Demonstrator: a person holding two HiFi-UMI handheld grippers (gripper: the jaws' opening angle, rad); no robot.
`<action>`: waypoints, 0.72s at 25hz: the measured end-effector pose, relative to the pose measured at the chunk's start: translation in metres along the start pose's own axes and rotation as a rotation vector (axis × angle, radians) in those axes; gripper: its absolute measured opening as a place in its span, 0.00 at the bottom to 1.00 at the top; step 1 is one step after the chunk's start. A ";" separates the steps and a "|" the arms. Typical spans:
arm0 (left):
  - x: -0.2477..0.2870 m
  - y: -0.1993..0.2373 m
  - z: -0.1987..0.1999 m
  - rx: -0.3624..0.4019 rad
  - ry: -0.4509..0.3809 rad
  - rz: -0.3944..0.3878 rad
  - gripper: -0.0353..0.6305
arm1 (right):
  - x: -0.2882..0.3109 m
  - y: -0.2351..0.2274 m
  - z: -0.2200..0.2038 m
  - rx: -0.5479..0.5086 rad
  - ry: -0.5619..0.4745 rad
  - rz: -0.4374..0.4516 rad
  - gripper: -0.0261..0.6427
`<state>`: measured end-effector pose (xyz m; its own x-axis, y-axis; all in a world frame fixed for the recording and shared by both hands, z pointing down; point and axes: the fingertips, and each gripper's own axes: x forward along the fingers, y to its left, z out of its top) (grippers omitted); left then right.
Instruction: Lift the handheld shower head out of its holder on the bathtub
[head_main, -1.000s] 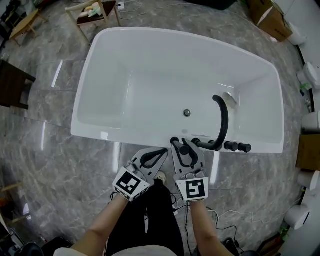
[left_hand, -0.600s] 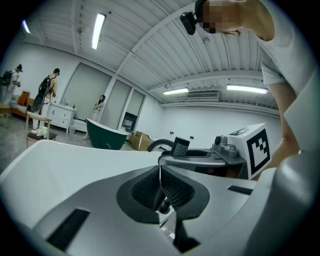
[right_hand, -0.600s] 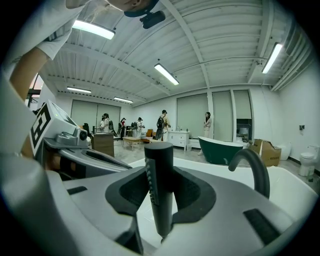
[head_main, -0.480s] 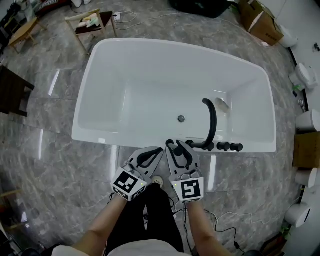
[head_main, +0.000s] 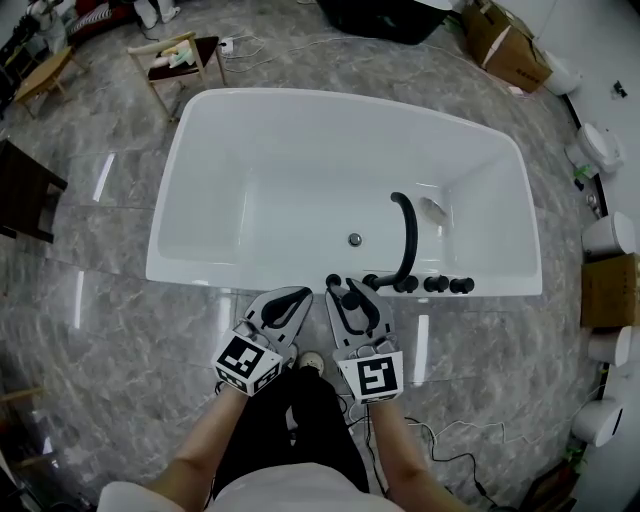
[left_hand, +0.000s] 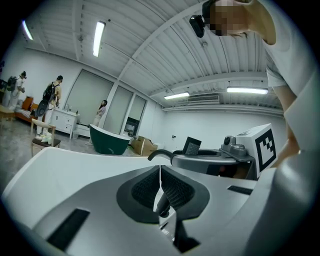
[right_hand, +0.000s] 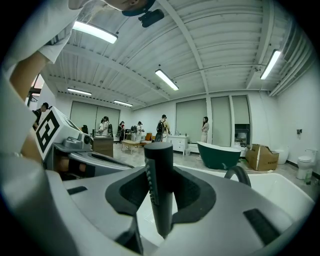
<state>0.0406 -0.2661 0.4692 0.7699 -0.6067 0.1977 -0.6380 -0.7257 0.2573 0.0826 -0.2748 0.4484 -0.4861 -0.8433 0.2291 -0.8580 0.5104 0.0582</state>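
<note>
The white bathtub (head_main: 300, 100) fills the middle of the head view, with its drain (head_main: 354, 239) near the centre of the basin. A black curved spout (head_main: 406, 230) rises from the near rim, right of centre. 3 black knobs (head_main: 434, 284) stand in a row on the rim to the right of the spout's foot.

Both grippers sit at the lower centre of the frame, just below the near rim and side by side. The right gripper (head_main: 350, 295) is clamped on the handheld shower head (head_main: 352, 298), a black, upright rod. In the right gripper view the shower head (right_hand: 159, 170) stands between the 2 dark pads, which press on it from both sides, and its lower end shows against the white of the tub. The spout (right_hand: 239, 175) arches just to its right.

A small black fitting (head_main: 333, 281) sits on the rim just left of the gripped rod. I cannot tell whether it is the holder.

The left gripper (head_main: 292, 297) lies to the left of the right one. In the left gripper view (left_hand: 160, 172) its 2 pads meet with only a thin slit between them, and nothing is held there.

A wooden stool (head_main: 180, 45) stands on the grey marble floor at the upper left, and a cardboard box (head_main: 505, 45) lies at the upper right. A dark green bathtub (right_hand: 225, 155) and several people stand far off in the hall.
</note>
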 end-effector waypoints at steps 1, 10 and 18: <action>-0.002 -0.001 0.002 0.002 0.000 -0.001 0.07 | -0.002 0.001 0.003 0.001 -0.004 -0.002 0.24; -0.025 -0.018 0.021 0.003 -0.043 -0.019 0.07 | -0.025 0.016 0.031 -0.012 -0.057 -0.018 0.24; -0.045 -0.033 0.036 0.015 -0.079 -0.024 0.07 | -0.055 0.022 0.047 0.029 -0.096 -0.062 0.24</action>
<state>0.0264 -0.2267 0.4181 0.7819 -0.6125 0.1164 -0.6201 -0.7447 0.2469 0.0825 -0.2255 0.3913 -0.4444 -0.8860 0.1321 -0.8906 0.4529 0.0410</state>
